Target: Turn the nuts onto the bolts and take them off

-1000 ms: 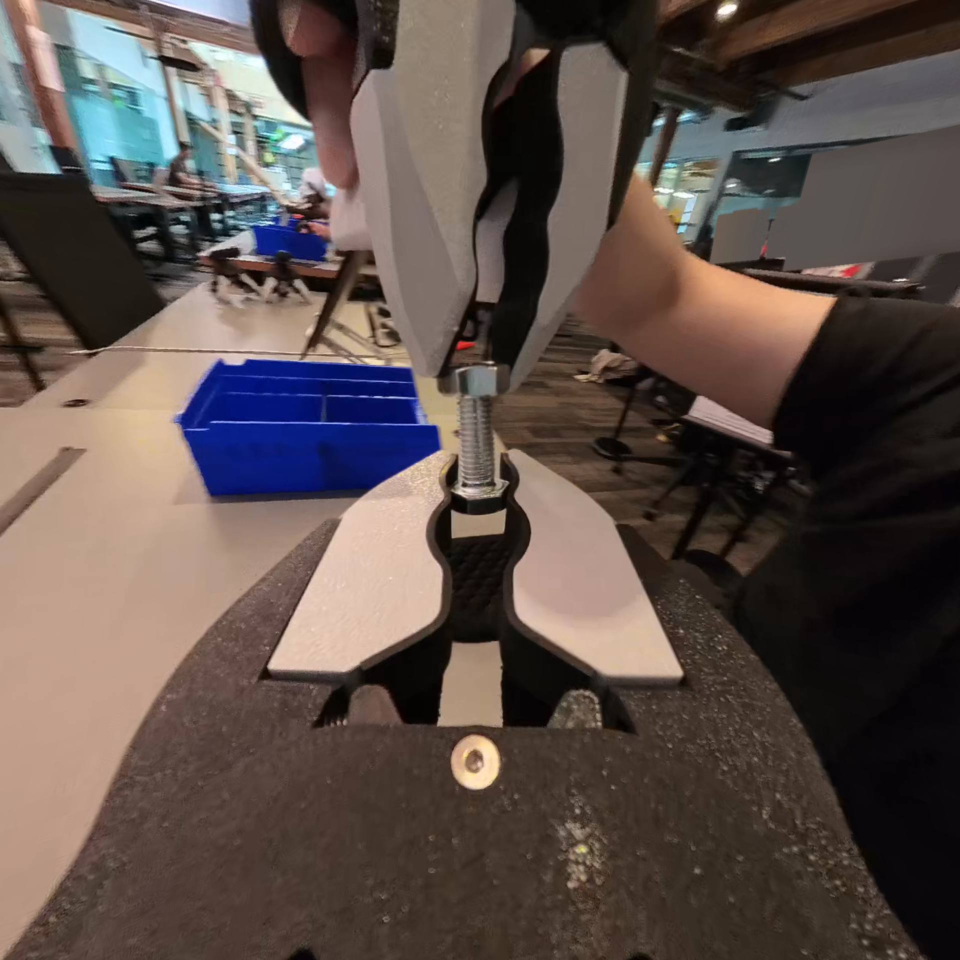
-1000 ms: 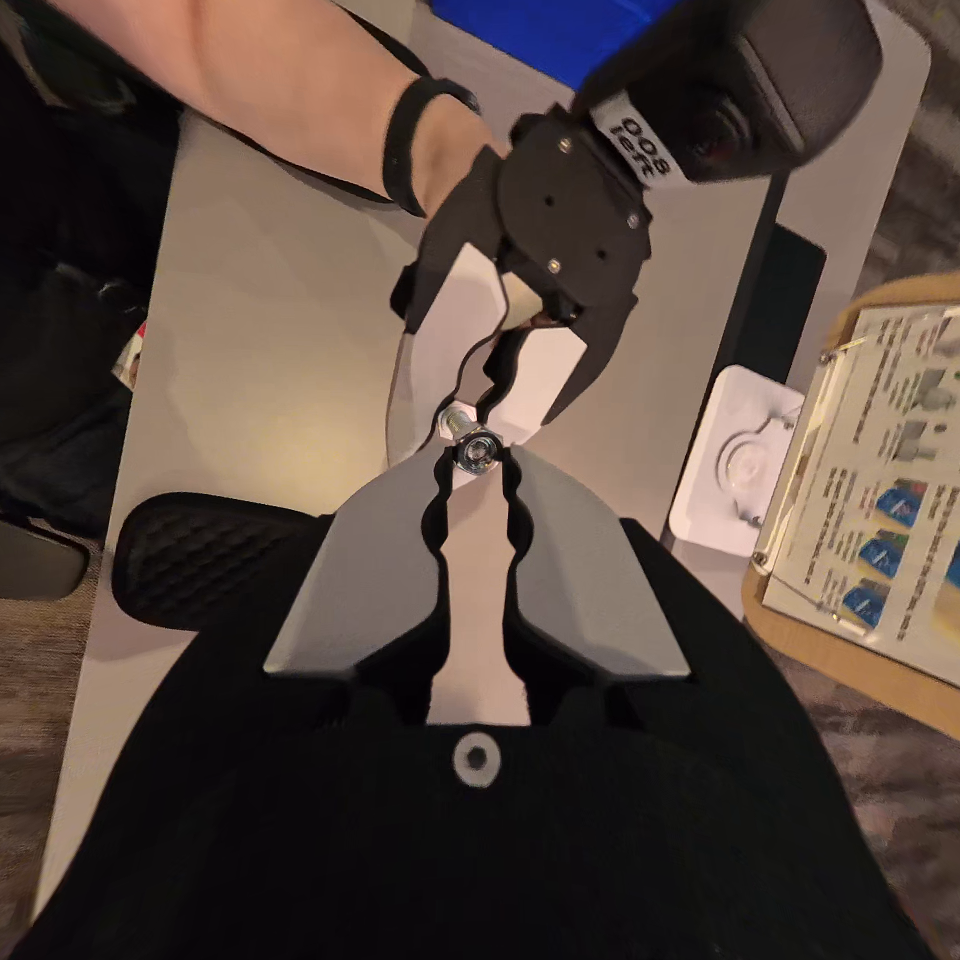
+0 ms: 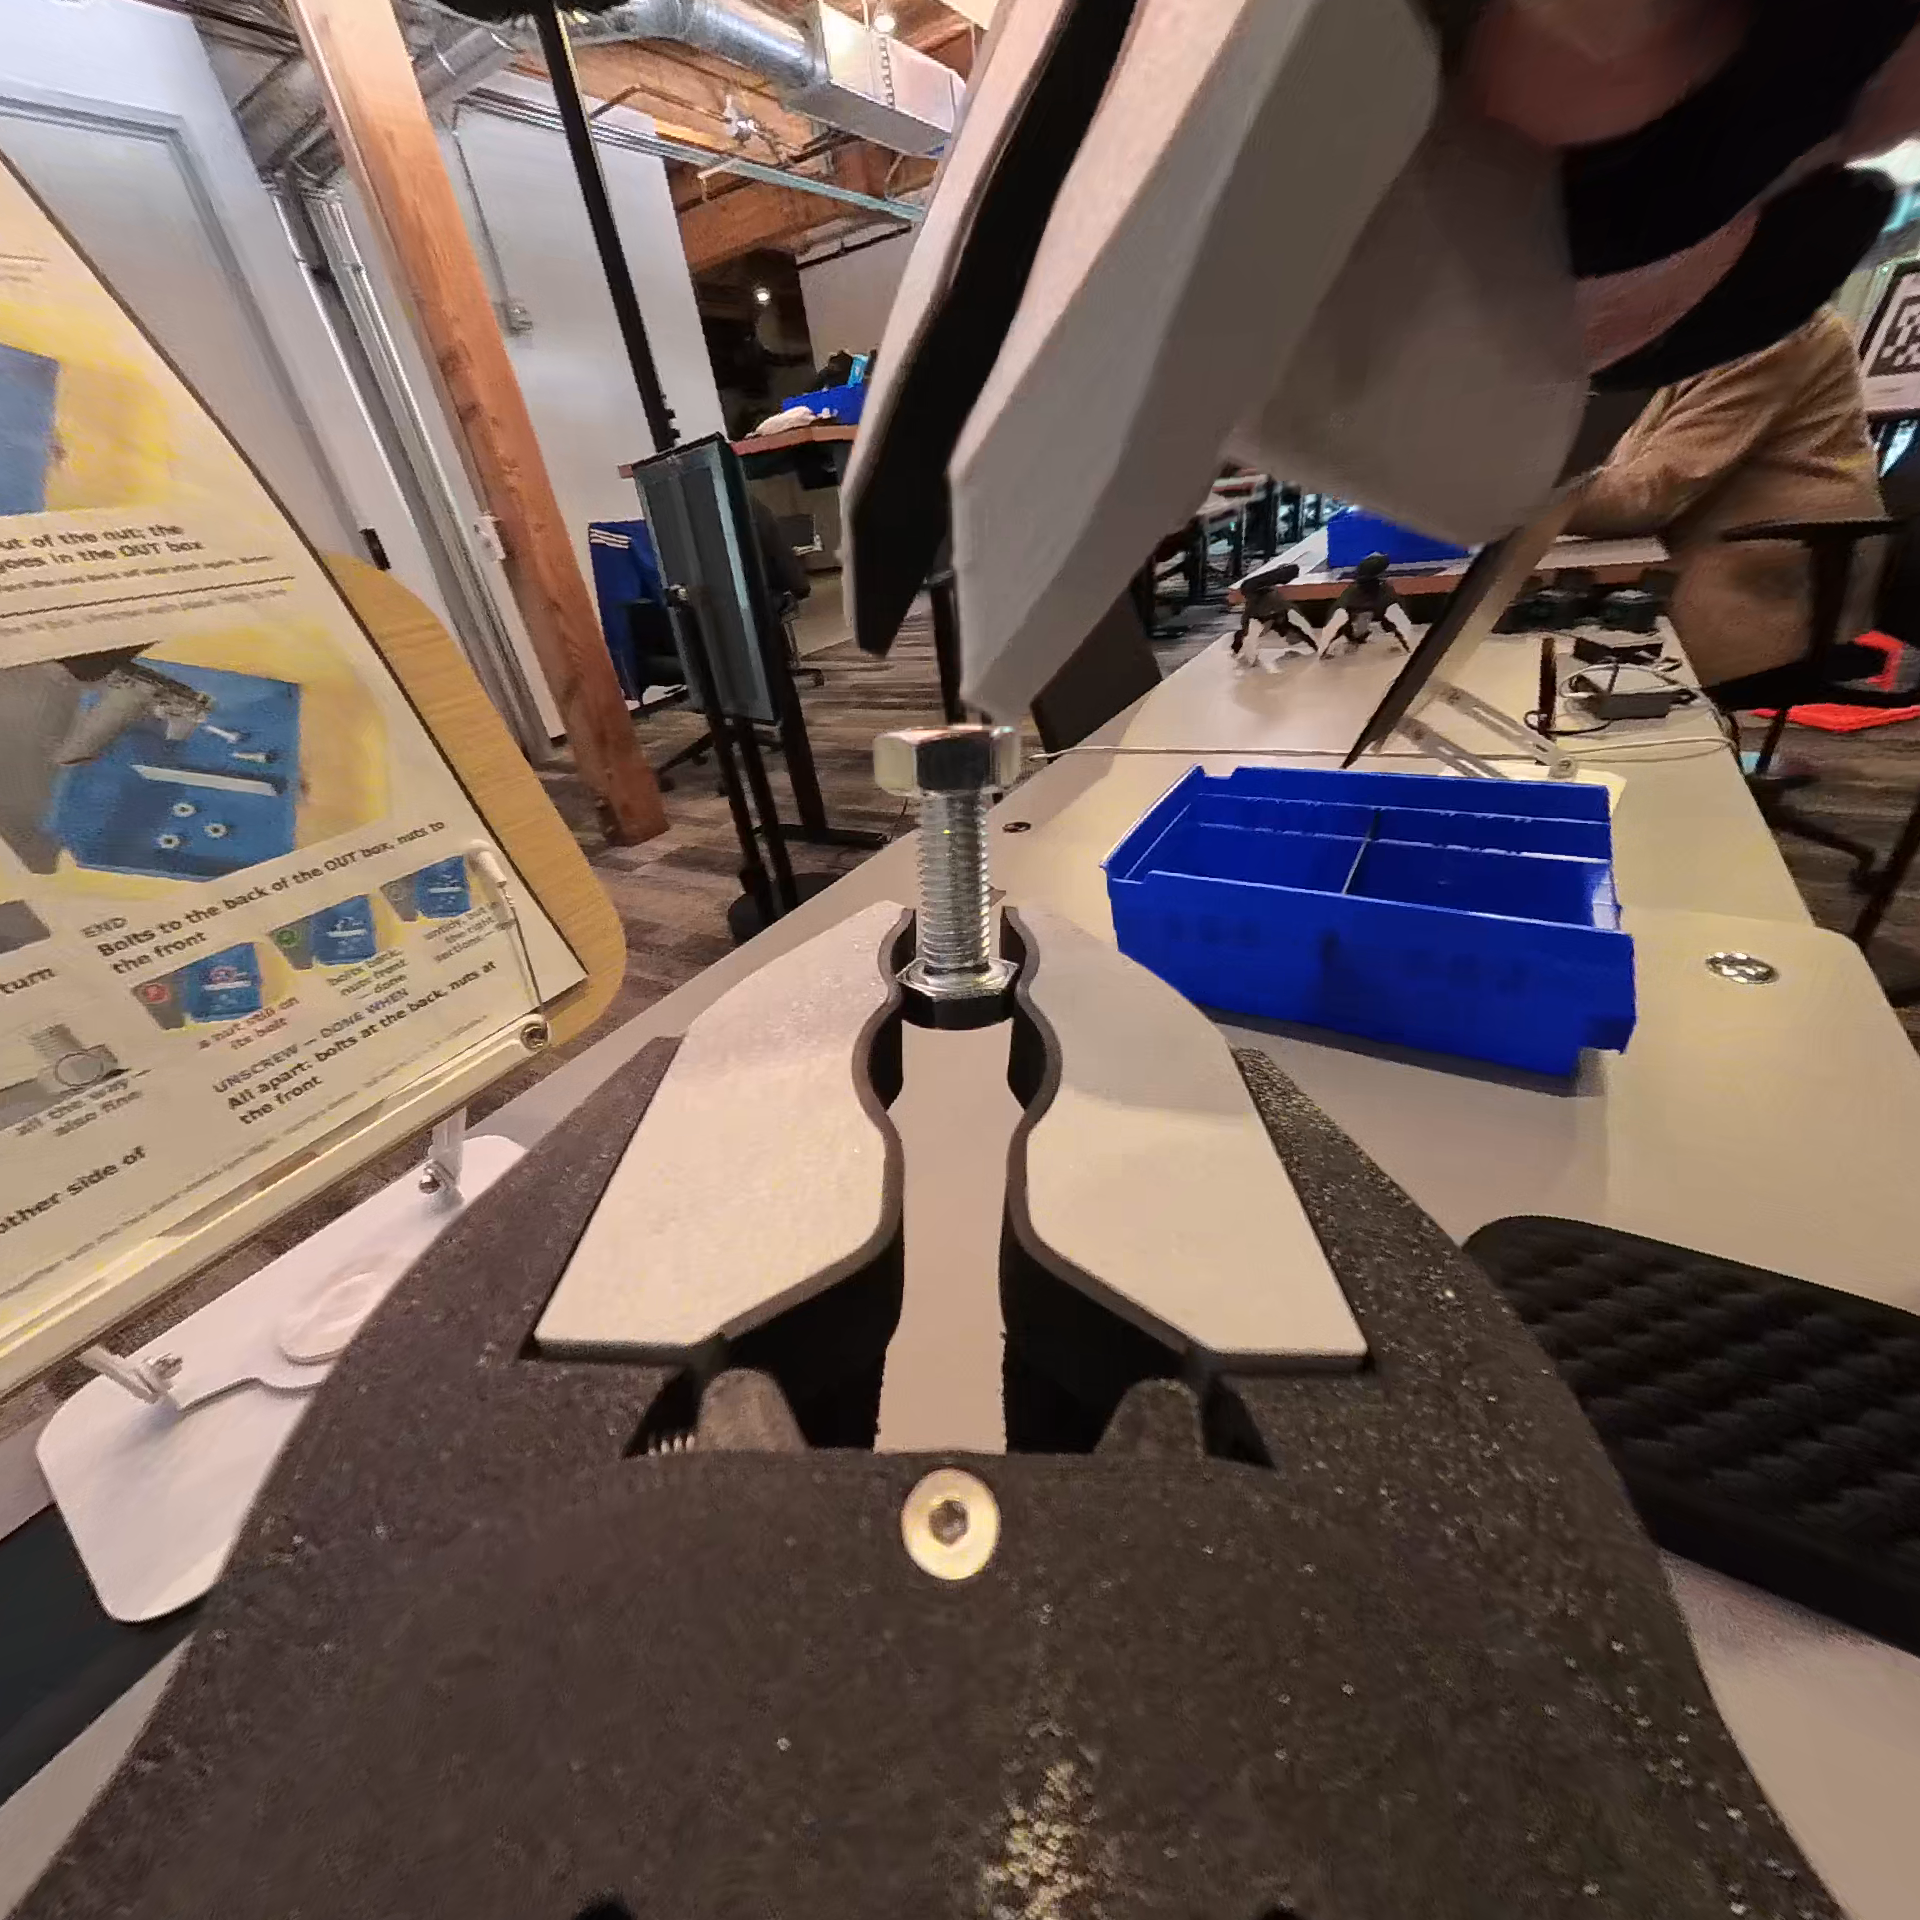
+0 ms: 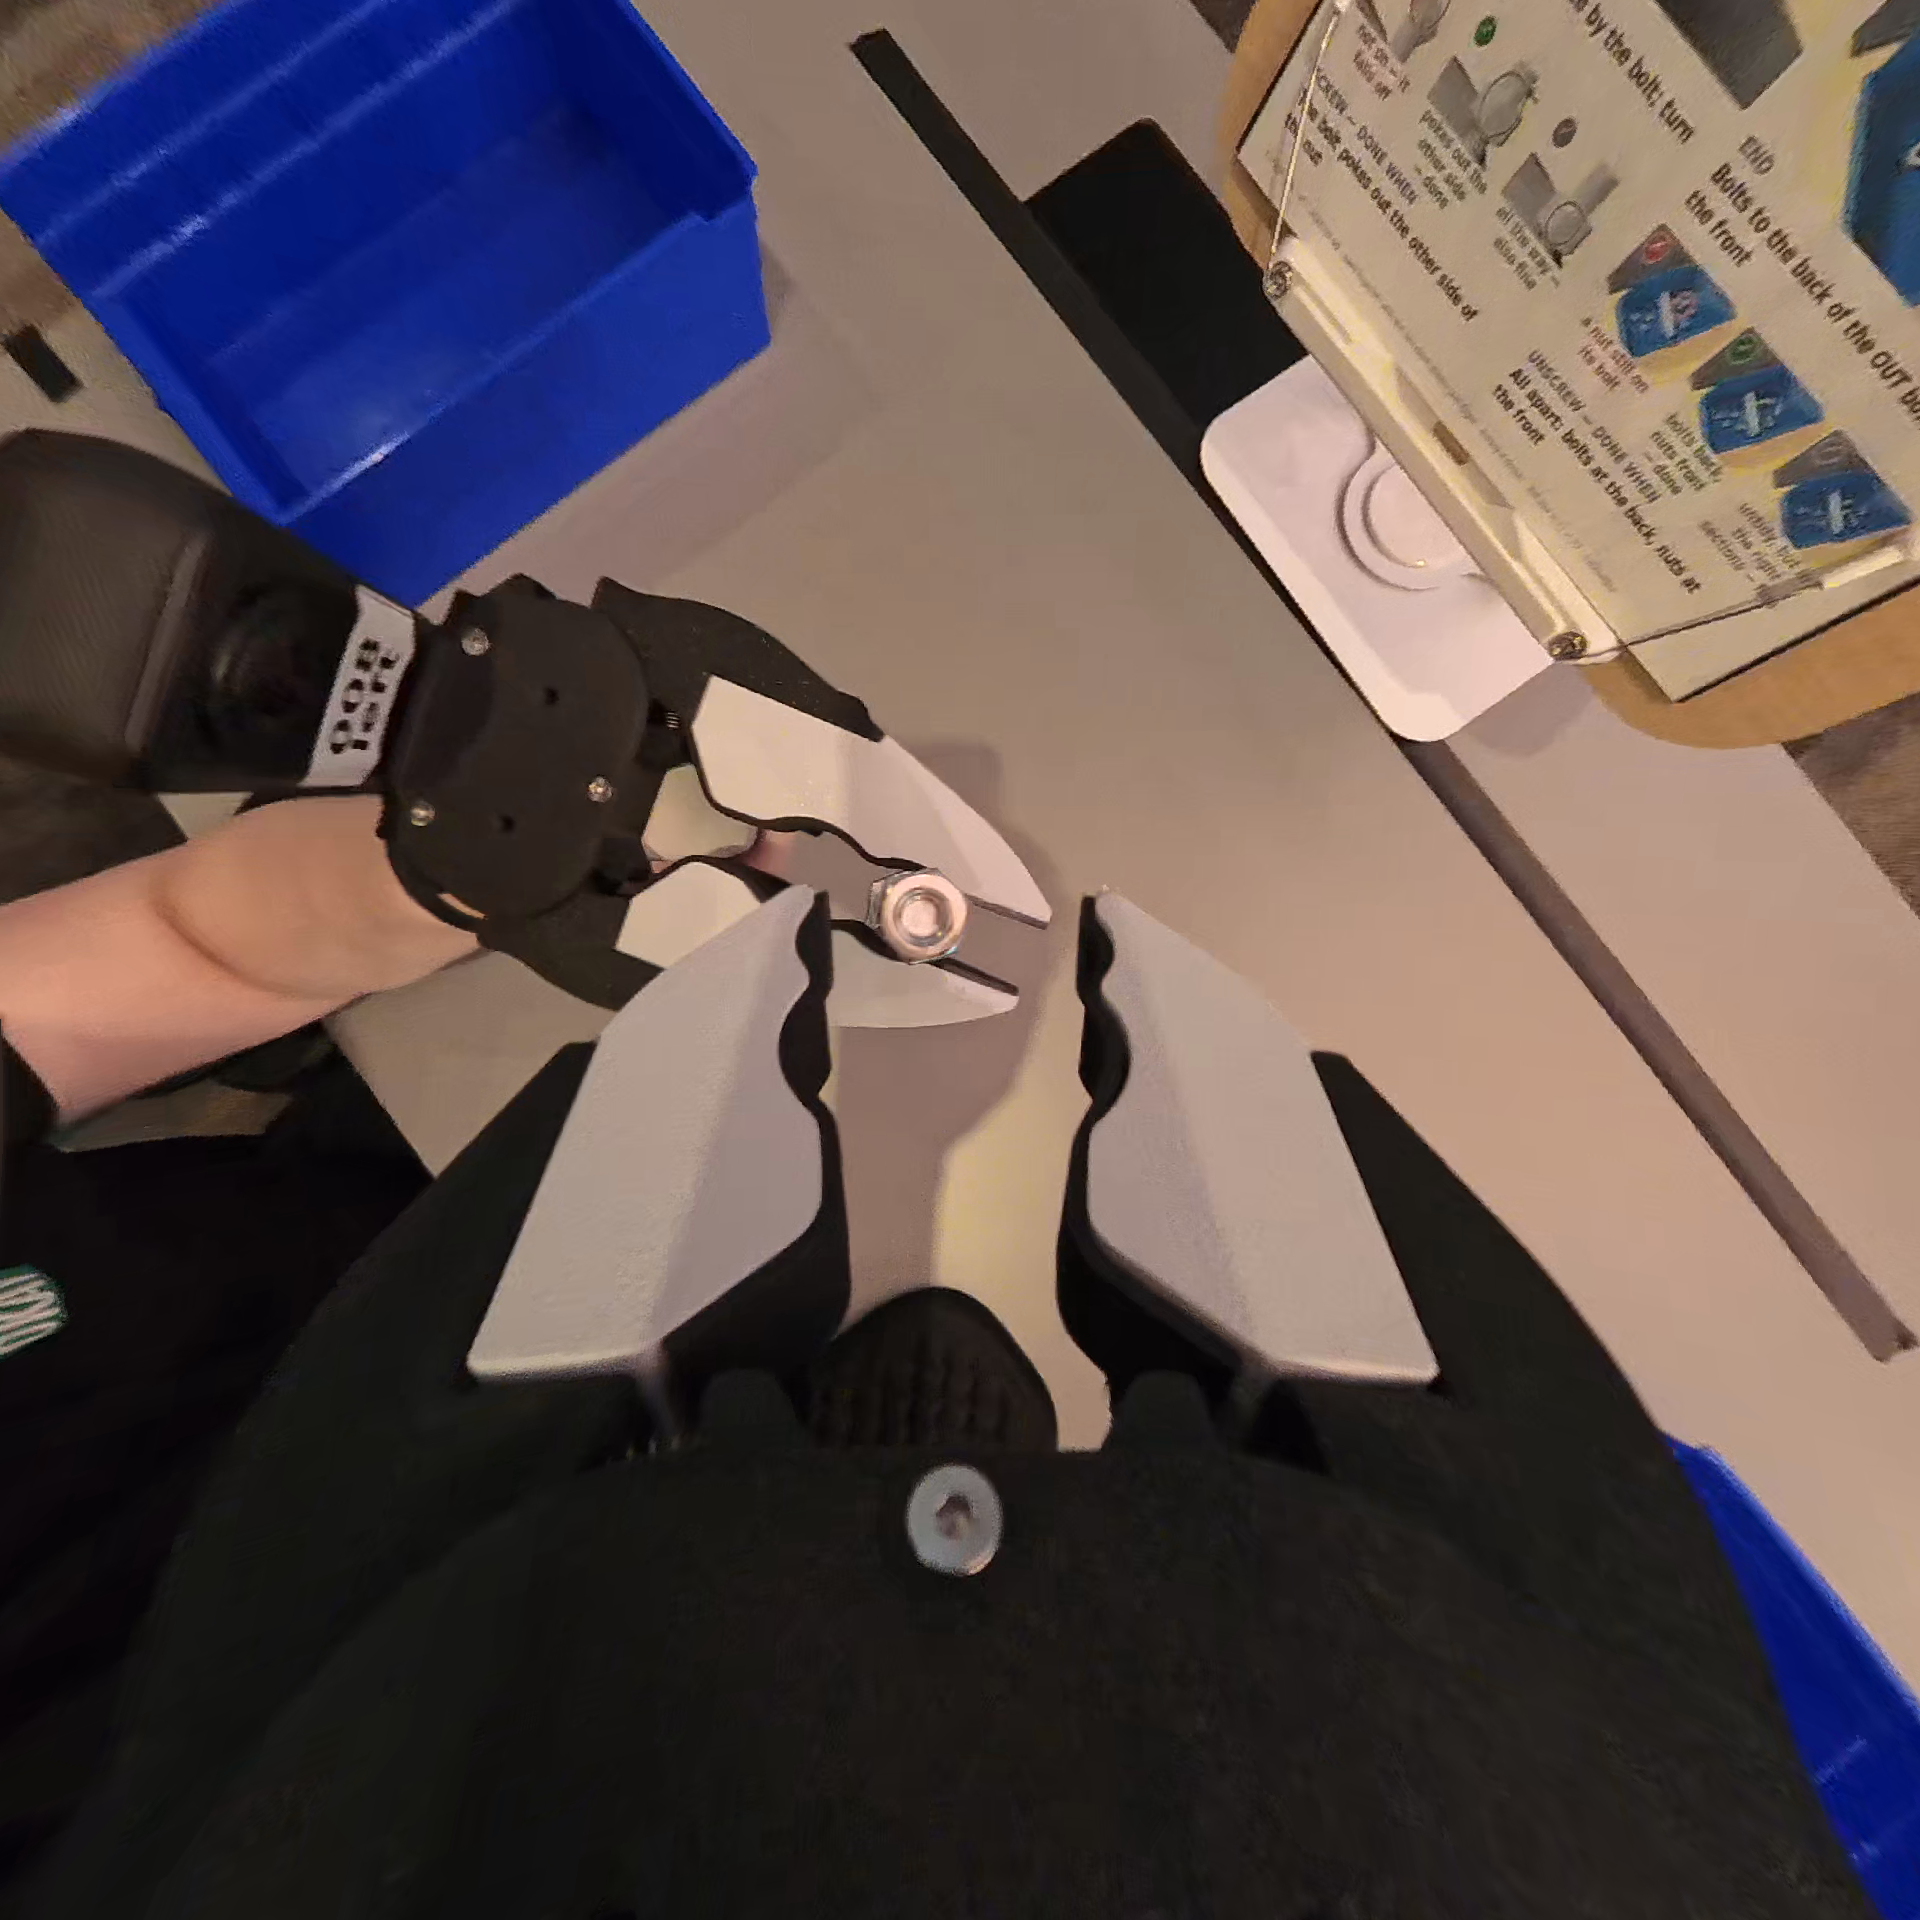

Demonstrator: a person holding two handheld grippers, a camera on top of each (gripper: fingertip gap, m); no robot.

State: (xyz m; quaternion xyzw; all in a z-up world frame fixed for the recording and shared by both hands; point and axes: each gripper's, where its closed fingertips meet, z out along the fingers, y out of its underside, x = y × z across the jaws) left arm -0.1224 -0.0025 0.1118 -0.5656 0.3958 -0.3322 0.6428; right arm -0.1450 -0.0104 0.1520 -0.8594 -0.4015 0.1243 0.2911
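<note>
Leftmost, at nine o'clock in the left wrist view, a laminated instruction card (image 3: 260, 831) leans on its white stand (image 3: 208, 1455). At centre, my left gripper (image 3: 954, 997) is narrowed onto the nut (image 3: 956, 982), which sits low on the thread of the bolt (image 3: 951, 873); the bolt stands upright with its hex head (image 3: 945, 758) at twelve o'clock. My right gripper (image 3: 925, 665) hangs just above that head, its grey fingers (image 3: 1143, 416) spread wide and gripping nothing; in the right wrist view the same gripper (image 4: 951, 914) brackets the bolt head (image 4: 920, 920) without touching it, the head lying nearer the ten o'clock finger. At three o'clock in the left wrist view a blue divided bin (image 3: 1371, 904) rests on the grey table (image 3: 1766, 1091), well apart from the work. I judge this a re-grip between turns. Risks: if the right fingers shut while off-centre, one pad meets the head first and tilts the bolt, binding the thread; if my left grip slackens, the nut may spin with the bolt, or both may drop to the table.
</note>
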